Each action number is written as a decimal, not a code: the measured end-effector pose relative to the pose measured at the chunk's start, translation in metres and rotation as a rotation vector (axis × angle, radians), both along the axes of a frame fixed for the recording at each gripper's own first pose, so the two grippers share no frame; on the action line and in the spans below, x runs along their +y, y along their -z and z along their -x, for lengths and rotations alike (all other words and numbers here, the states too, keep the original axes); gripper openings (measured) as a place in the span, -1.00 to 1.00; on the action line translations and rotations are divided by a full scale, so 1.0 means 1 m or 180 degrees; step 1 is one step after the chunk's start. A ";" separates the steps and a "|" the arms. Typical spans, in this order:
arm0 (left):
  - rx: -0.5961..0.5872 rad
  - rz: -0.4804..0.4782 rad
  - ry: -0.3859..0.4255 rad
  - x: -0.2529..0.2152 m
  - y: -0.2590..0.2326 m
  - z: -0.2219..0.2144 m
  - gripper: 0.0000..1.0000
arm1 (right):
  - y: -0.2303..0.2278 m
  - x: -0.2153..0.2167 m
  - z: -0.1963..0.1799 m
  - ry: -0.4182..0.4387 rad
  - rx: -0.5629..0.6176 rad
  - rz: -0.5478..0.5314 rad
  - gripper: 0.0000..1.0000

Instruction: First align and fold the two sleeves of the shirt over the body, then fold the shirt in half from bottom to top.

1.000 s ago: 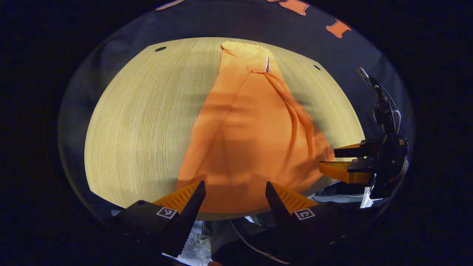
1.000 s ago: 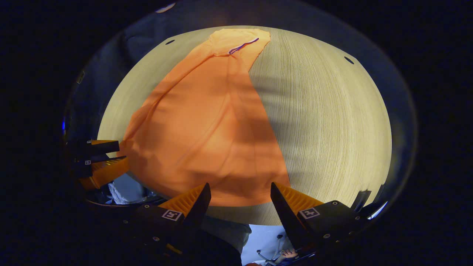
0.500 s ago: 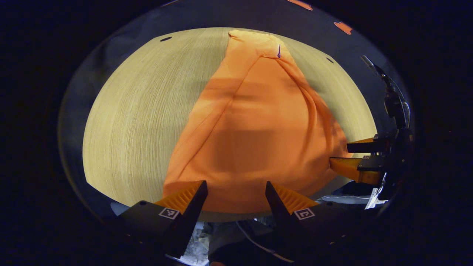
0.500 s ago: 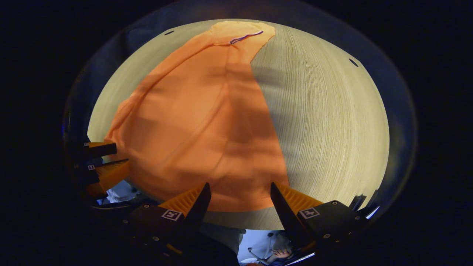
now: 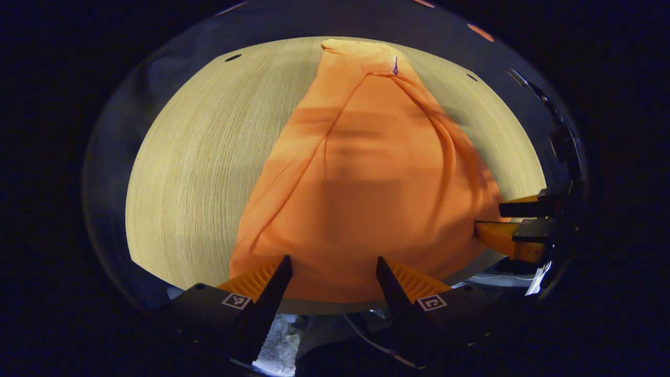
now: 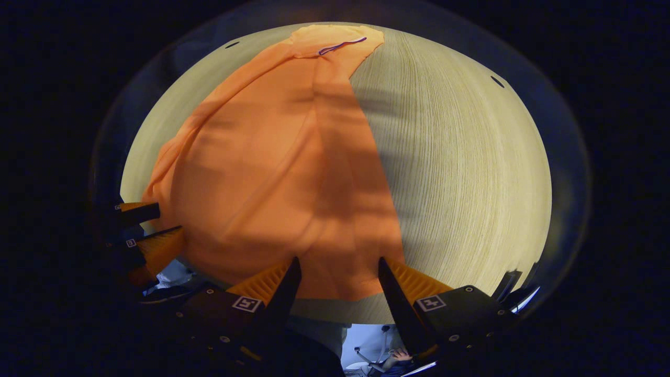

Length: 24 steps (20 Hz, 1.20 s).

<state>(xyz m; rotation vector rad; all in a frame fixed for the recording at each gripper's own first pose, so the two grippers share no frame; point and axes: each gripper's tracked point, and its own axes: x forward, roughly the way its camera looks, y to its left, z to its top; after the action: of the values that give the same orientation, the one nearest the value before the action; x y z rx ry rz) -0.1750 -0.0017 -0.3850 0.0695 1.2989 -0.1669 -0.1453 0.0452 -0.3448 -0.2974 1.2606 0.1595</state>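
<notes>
Looking through the left gripper view first: orange shirt (image 5: 366, 178) lies flat on the pale wood table (image 5: 193, 173), collar end at the far edge, hem at the near edge right in front of me. Both sleeves are folded in over the body, so the shape is a long narrow strip with creases running down it. Left gripper (image 5: 333, 269) sits at the near hem, fingers spread wide, cloth visible in the gap between them. I can't tell if the tips touch the fabric. Nothing pinched. At the right edge of this view I see the right gripper (image 5: 489, 222), side-on, at the shirt's near right corner, its two fingers parted with a gap between them.

Right gripper view: same shirt (image 6: 282, 173) runs from the far edge of the table (image 6: 471, 167) down to the near edge, bare wood to its right. Right gripper (image 6: 338, 269) is at the hem near the right corner, fingers apart, hem edge showing between them, not clamped. Left gripper (image 6: 149, 222) shows at the left edge of this view, at the shirt's other near corner, fingers apart.
</notes>
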 end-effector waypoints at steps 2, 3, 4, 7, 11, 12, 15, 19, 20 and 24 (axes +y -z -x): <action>-0.0022 0.0005 -0.0022 0.003 0.000 0.001 0.94 | 0.000 0.001 0.002 -0.0032 -0.0006 0.0003 0.65; -0.0032 -0.0017 0.0014 0.004 0.002 0.002 0.90 | 0.000 0.000 0.005 -0.0011 -0.0010 0.0000 0.59; -0.0036 -0.0037 0.0061 0.005 0.001 0.002 0.77 | -0.001 -0.001 0.006 0.0023 -0.0019 -0.0009 0.24; -0.0031 -0.0023 0.0022 0.011 0.002 0.003 0.41 | 0.000 -0.006 0.004 0.0128 -0.0038 -0.0023 -0.34; 0.0139 0.0519 -0.0267 -0.014 0.001 -0.001 -0.98 | 0.001 0.003 0.009 0.0271 -0.0012 -0.0312 -0.88; 0.0122 0.0589 -0.0218 -0.018 0.003 -0.005 -0.99 | 0.001 0.005 0.010 0.0278 -0.0007 -0.0379 -0.88; 0.0137 0.0600 -0.0138 -0.016 0.003 -0.005 -0.99 | 0.000 0.006 0.012 0.0284 -0.0018 -0.0439 -0.87; 0.0114 0.0642 -0.0168 -0.011 -0.003 -0.002 -0.99 | 0.001 0.009 0.017 0.0365 -0.0040 -0.0590 -0.88; 0.0157 0.0617 -0.0156 -0.009 -0.004 0.000 -0.98 | 0.002 0.009 0.020 0.0357 -0.0022 -0.0599 -0.87; 0.0306 0.0423 -0.0197 -0.002 -0.007 0.016 -0.98 | 0.000 0.009 0.019 0.0328 -0.0052 -0.0591 -0.88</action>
<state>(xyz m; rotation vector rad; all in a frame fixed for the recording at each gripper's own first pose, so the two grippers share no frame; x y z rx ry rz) -0.1908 -0.0041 -0.3778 -0.0930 1.3810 -0.2053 -0.1640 0.0541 -0.3451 -0.0734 1.2323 0.1840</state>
